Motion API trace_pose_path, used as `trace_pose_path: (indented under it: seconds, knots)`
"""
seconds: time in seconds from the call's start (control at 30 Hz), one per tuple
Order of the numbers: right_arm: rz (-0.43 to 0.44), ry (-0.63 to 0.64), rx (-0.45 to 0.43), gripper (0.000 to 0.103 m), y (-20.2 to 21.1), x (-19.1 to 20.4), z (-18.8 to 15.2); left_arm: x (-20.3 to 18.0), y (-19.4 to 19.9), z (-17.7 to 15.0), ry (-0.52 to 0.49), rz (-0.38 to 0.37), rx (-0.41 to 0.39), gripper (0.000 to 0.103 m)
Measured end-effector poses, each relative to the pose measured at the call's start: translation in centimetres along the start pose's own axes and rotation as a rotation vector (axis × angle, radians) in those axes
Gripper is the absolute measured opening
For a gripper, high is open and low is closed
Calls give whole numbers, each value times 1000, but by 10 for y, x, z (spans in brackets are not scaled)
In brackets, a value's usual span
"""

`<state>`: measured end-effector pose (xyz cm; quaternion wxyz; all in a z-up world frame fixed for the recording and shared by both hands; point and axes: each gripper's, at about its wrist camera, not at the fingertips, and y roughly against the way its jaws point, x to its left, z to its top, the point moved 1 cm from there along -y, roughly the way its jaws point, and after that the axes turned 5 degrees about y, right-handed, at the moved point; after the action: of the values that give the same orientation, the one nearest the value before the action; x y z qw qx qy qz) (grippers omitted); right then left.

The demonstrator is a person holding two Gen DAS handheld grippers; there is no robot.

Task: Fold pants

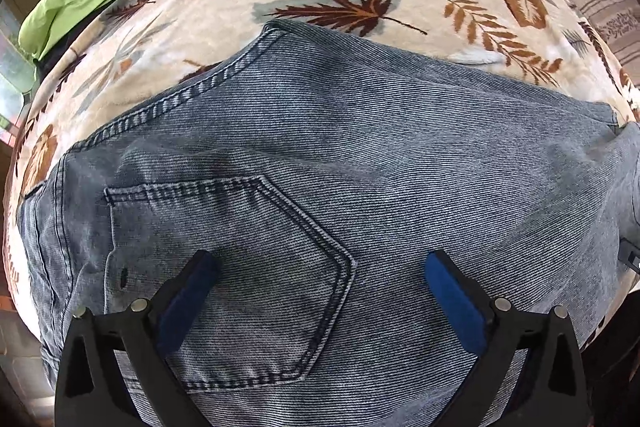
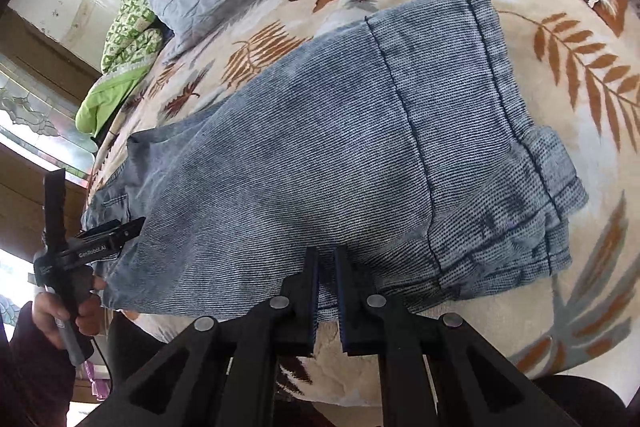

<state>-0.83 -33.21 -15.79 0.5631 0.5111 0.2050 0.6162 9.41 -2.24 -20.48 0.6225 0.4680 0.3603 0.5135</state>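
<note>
Jeans (image 1: pixel 360 167) lie folded on bed blanket (image 1: pixel 224 27); left gripper (image 1: pixel 320 267) spread wide above back pocket (image 1: pixel 224 267), empty; right gripper (image 2: pixel 327 255) pinches jeans' near edge.

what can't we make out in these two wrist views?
- Left wrist view: the jeans waistband end runs under the open left tongs and off the bottom edge.
- Right wrist view: whether the right tongs pinch denim; the near-shut pads cover the hem.
- Right wrist view: left tongs' tips, hidden edge-on against the denim.
- Both: layers underneath, covered by the top leg.
</note>
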Motion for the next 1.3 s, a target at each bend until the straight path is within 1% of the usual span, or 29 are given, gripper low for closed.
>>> trace_pose_path:
  seconds: [0.03, 0.1, 0.13, 0.2, 0.27, 0.33, 0.4, 0.47, 0.53, 0.67, 0.73, 0.83, 0.9, 0.97, 1.1, 1.23, 1.3]
  knots:
    - [-18, 12, -8, 10, 1, 3, 0, -2, -1, 3, -7, -8, 8, 103]
    - [-53, 42, -15, 10, 2, 9, 1, -1, 4, 5, -14, 16, 8, 103]
    - [-74, 59, -18, 10, 3, 13, 1, 3, 12, 7, -14, 35, -21, 103]
    - [-111, 91, -46, 10, 9, 20, 2, 7, 31, 4, -18, 50, -93, 103]
    - [-104, 126, -113, 10, 20, 29, 2, 15, 49, -4, -28, 53, -156, 103]
    - [-96, 155, -173, 10, 31, 39, 2, 27, 64, -13, -15, 58, -195, 103]
    - [-83, 159, -184, 10, 36, 47, -1, 42, 74, -25, 12, 57, -205, 103]
    - [-50, 163, -154, 10, 32, 60, -4, 58, 73, -30, 44, 77, -197, 103]
    - [-40, 183, -120, 10, 24, 73, -6, 68, 68, -37, 79, 103, -175, 103]
    - [-33, 223, -45, 10, 5, 94, -11, 76, 54, -51, 104, 132, -116, 103]
    - [-48, 239, -20, 10, -5, 99, -15, 79, 45, -54, 117, 150, -77, 103]
    - [-61, 227, 32, 10, -18, 95, -21, 76, 41, -55, 126, 153, -74, 103]
    - [-31, 207, 19, 10, -18, 88, -23, 73, 37, -54, 104, 166, -65, 103]
    - [-16, 208, 24, 11, -19, 85, -23, 74, 34, -53, 111, 157, -55, 103]
    - [-9, 238, 17, 11, -21, 86, -27, 76, 35, -53, 110, 143, -42, 103]
    - [-9, 254, 25, 11, -21, 86, -29, 80, 31, -44, 113, 147, -25, 103]
    - [-11, 244, 48, 10, -19, 86, -27, 79, 38, -42, 118, 154, -48, 103]
